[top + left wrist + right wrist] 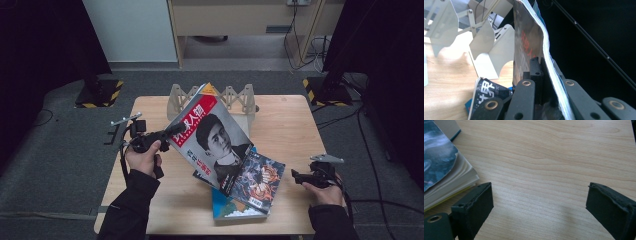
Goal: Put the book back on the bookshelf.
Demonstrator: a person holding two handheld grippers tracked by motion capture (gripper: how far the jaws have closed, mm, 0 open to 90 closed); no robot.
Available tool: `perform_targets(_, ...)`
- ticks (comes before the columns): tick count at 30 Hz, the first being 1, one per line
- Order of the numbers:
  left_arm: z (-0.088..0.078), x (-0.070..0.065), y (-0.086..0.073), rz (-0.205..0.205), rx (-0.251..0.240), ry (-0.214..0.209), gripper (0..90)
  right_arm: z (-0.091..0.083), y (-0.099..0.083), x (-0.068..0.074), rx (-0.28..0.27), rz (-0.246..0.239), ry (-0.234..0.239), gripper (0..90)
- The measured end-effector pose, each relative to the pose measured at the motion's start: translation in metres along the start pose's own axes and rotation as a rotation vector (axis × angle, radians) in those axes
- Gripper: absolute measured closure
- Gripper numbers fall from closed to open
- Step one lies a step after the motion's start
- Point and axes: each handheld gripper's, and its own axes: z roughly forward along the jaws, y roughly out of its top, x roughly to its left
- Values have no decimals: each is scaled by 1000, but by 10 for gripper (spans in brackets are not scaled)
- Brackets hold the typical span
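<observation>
A magazine [210, 135] with a red title and a portrait on its cover hangs tilted above the wooden table [285, 125]. My left gripper [172, 131] is shut on its left edge. In the left gripper view the magazine [529, 45] stands on edge between the jaws of that gripper [545, 67], its page edges facing right. My right gripper [295, 176] rests low near the table's right edge, open with nothing in it. In the right gripper view the right gripper [539, 200] has its jaws wide apart over bare wood [549, 157].
A dark illustrated book [257, 180] lies on a blue book [232, 209] at the table's front middle, partly under the lifted magazine. A pale wooden rack [235, 97] stands at the back. The stack's corner [439, 162] lies just left of the right gripper.
</observation>
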Motion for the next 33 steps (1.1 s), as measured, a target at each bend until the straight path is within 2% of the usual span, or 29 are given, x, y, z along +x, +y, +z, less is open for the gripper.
perform_targets(5,1,-1,8,17,-5,24,858,2,-2,-2,15,-19,-1,75)
perform_targets(9,2,-3,15,57,-8,60,858,4,-3,-2,22,-28,-4,75)
perform_targets(11,0,-4,20,64,-18,74,858,4,-4,-3,22,-32,-8,75)
perform_targets(19,-18,-5,44,64,-97,82,859,6,-4,-2,36,-38,-8,75)
perform_targets(27,-33,-10,67,104,-154,141,859,8,-5,-1,51,-62,-5,75)
perform_targets(33,-45,-9,81,107,-198,176,859,9,-5,1,53,-74,-6,75)
